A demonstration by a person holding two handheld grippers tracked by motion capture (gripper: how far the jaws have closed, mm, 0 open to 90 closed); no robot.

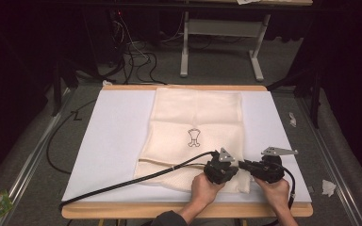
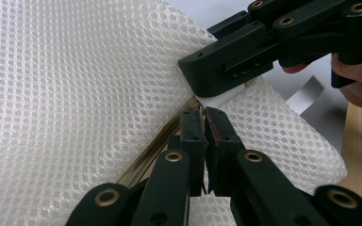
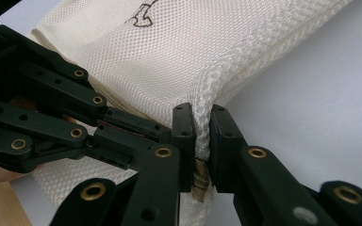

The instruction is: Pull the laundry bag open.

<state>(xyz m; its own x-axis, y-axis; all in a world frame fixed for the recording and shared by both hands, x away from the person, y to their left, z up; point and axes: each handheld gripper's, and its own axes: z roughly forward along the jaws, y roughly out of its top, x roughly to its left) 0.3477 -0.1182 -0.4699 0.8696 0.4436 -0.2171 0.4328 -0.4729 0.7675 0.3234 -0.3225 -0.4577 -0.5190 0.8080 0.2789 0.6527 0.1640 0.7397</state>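
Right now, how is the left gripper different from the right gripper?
The left gripper pinches something small at the mesh bag's zipper; the right gripper clamps the bag's thick corner edge. In the high view, the left gripper sits over the bag, the right gripper at its edge. Both are black and shut.

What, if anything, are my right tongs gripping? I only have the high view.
Observer: The right tongs pinch the thick stitched edge of the mesh bag near its corner.
Operator: And the left tongs?
Observer: The left tongs stand closed at the end of the zipper; what they pinch is hidden between the jaws.
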